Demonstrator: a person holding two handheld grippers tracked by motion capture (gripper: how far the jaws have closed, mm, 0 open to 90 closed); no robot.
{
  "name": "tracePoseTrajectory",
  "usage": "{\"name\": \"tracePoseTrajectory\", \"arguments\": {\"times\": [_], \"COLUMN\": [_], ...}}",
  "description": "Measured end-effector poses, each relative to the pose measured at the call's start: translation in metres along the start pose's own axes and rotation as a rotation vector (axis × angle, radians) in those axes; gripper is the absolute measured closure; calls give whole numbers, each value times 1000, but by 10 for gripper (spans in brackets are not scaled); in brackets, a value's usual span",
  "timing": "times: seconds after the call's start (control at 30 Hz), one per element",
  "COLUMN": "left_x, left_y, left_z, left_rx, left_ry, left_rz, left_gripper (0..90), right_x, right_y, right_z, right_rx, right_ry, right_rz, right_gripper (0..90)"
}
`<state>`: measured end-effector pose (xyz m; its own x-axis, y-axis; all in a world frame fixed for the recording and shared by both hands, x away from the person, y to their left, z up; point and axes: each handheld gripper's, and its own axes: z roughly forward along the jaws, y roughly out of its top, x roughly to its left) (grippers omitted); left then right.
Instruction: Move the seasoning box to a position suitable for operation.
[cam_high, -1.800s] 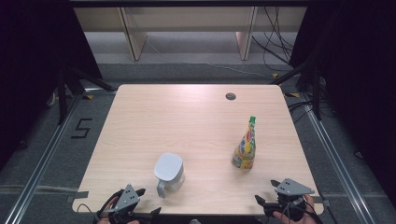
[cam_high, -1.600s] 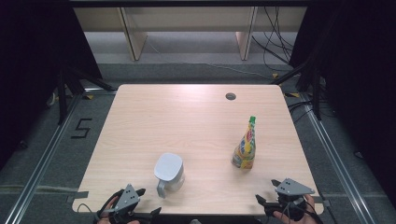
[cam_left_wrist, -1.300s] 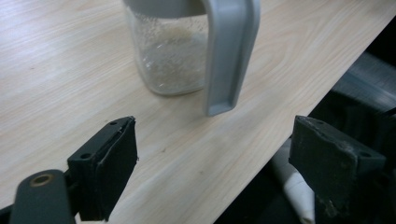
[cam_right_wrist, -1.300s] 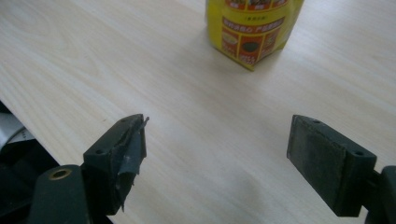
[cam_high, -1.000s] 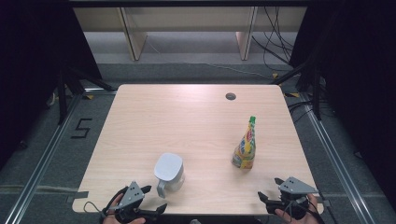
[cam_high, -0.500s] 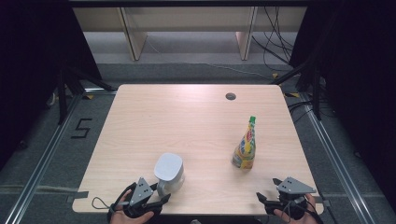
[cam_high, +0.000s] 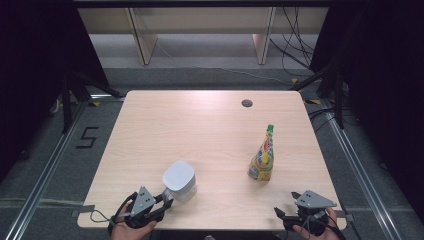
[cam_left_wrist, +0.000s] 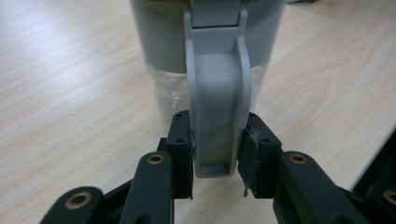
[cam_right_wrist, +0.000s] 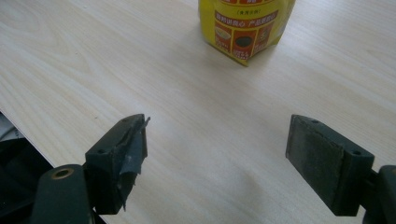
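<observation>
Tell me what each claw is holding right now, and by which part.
The left claw has just closed on the grey handle of the jug, gripping its lower end. The right claw holds nothing, its jaws wide apart.

What I can't make out from here

In my left gripper view the jug (cam_left_wrist: 205, 42) runs off the top edge, lid unseen. My right gripper view cuts the pouch (cam_right_wrist: 245, 28) off at the top, its print too small to read. From above, my hands (cam_high: 131, 231) are clipped by the bottom edge.
</observation>
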<state>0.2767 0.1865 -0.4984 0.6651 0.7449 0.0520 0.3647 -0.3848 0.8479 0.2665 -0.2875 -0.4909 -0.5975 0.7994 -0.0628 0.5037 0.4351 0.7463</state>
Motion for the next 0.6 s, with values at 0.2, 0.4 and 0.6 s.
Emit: {"name": "tracePoseTrajectory", "arguments": {"times": [0.2, 0.4, 0.6], "left_x": [15, 30, 31], "left_y": [1, 6, 10], "left_z": [6, 17, 26], "left_rx": [-7, -10, -12], "left_ry": [47, 46, 20], "left_rz": [-49, -6, 10], "left_gripper": [667, 689, 693], "right_x": [2, 1, 0], "right_y": [0, 0, 0], "right_z": [0, 2, 2], "right_rx": [10, 5, 0], "right_ry": [2, 14, 8], "right_rz": [24, -1, -10], "right_gripper": [218, 218, 218]}}
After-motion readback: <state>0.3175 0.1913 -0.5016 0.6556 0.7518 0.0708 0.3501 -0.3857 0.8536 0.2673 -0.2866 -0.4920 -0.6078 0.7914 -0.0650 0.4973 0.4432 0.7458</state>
